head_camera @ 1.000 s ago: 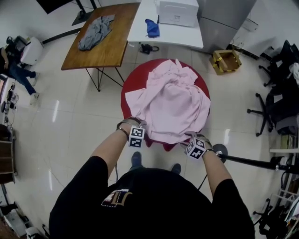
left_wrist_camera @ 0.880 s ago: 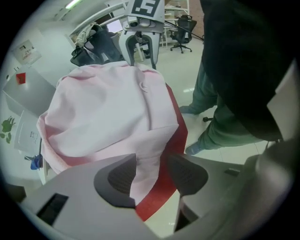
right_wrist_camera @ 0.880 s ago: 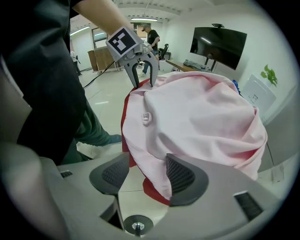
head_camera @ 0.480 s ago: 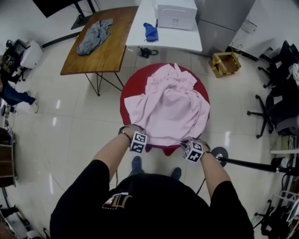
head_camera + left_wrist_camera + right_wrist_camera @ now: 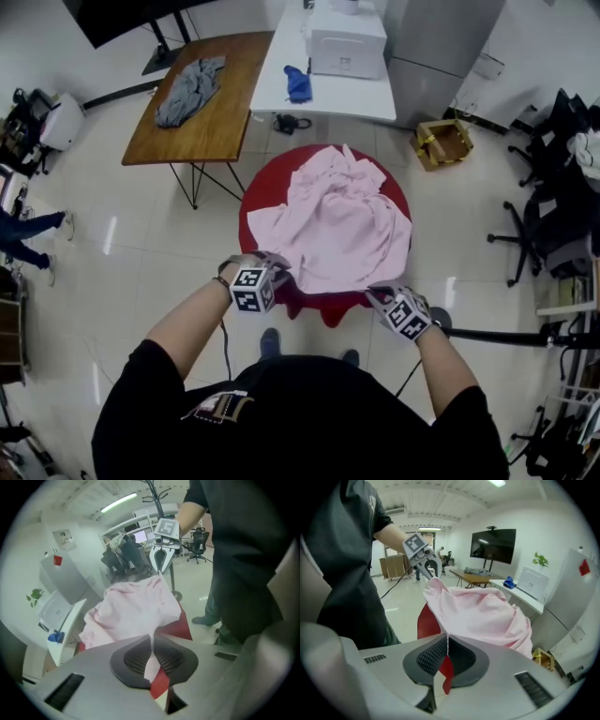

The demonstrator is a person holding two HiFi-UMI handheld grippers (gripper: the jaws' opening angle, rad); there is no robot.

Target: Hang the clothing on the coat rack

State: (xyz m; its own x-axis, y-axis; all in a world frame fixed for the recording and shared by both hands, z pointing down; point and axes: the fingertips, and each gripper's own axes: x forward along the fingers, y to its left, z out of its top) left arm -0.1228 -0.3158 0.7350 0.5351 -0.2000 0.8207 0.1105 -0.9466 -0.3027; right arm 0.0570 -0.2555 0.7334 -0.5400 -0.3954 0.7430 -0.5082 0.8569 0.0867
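The pink garment [image 5: 337, 220] lies crumpled in a heap on the round red surface [image 5: 267, 173], covering most of it, with one fold trailing toward the left rim. Its near edge is where we have hold of it. The left tongs [image 5: 274, 270] are at the near-left corner of the cloth and are closing, with a pinch of pink fabric already pressed between the pads. The right tongs [image 5: 378, 294] are clamped down on the near-right edge, a thin fold of the same fabric between them. In both gripper views some red shows below the pink in the gap; we cannot tell whether the red cover is caught too.

Just right of us stands a black pole on a round base [image 5: 439, 303], which we take for the coat rack. Nothing appears to hang on the part we can see. Farther off, a grey garment [image 5: 190, 77] lies on a wooden surface [image 5: 220, 112], well apart from our work.

By our reckoning the task is only at its opening step: the grasp is made or nearly made, but the bulk of the garment rests on the surface. What is left is to raise it clear, carry it to the rack and hook it on.
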